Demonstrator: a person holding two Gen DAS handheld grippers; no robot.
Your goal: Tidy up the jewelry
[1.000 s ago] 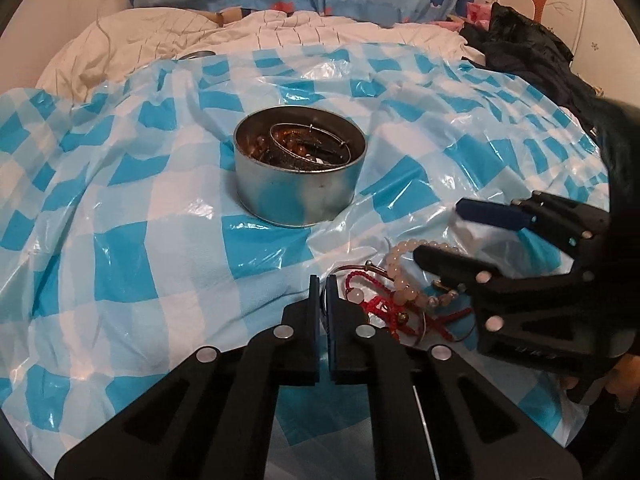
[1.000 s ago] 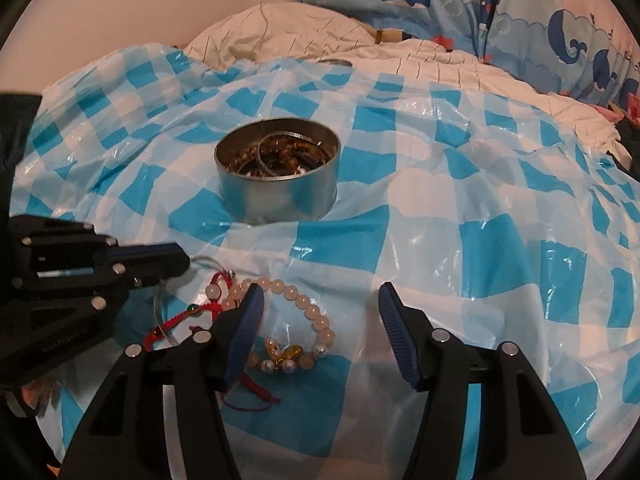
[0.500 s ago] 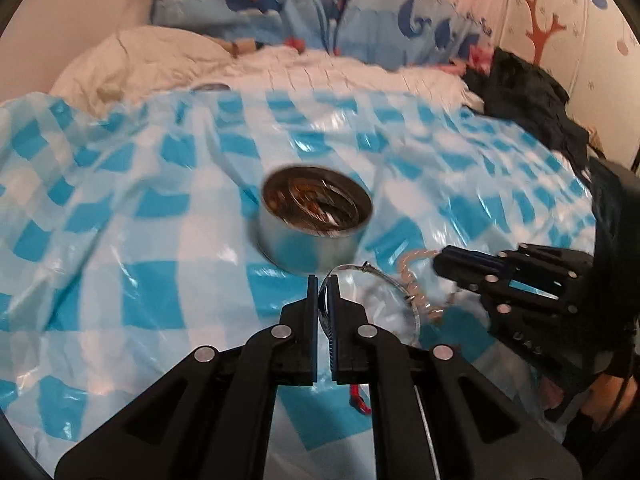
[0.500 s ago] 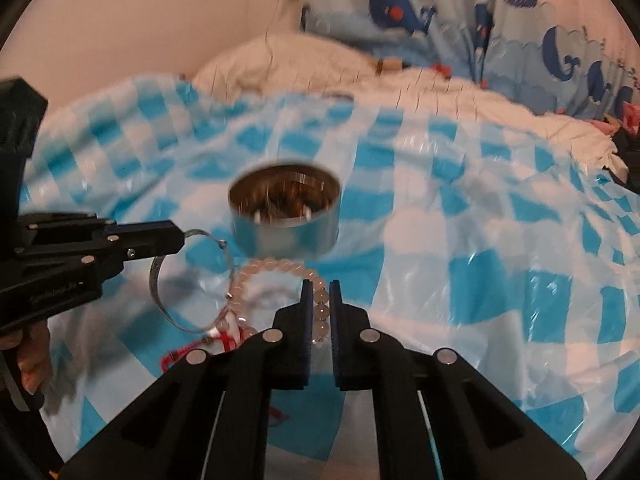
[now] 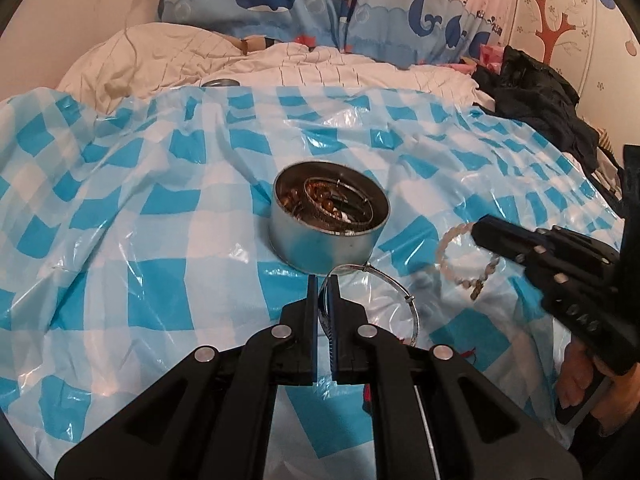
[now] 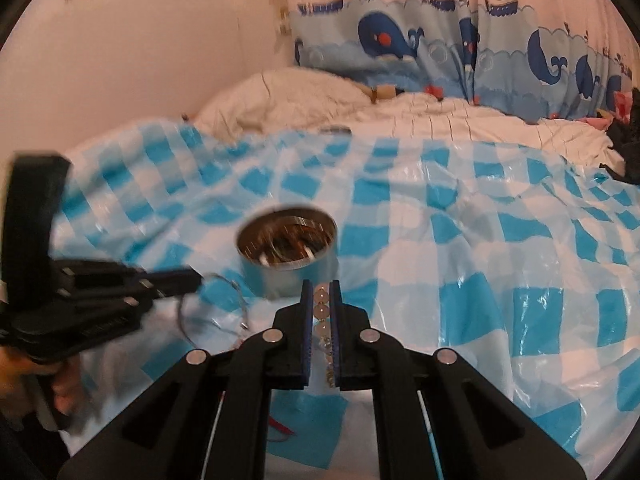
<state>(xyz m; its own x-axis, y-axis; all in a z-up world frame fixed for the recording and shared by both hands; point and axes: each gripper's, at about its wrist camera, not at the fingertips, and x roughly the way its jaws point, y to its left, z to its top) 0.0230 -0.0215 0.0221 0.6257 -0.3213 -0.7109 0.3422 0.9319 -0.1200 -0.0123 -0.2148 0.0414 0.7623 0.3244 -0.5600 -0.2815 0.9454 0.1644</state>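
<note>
We find almost no legible text. The side of the right hand-held gripper [image 5: 478,232], seen from the left wrist camera, carries embossed characters too faint for us to read. The whale-print curtain [image 5: 340,8] and the wall decals [image 5: 552,20] bear pictures only, no words or numbers.

left wrist: faces bed, downward | right wrist: same | shared: tin [image 5: 328,216]

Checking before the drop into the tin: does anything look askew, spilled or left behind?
Nothing is spilled. The tin stands upright with jewelry inside. The left gripper pinches the silver bangle; the right gripper pinches the bead bracelet. A red cord lies loose on the checked sheet.
</note>
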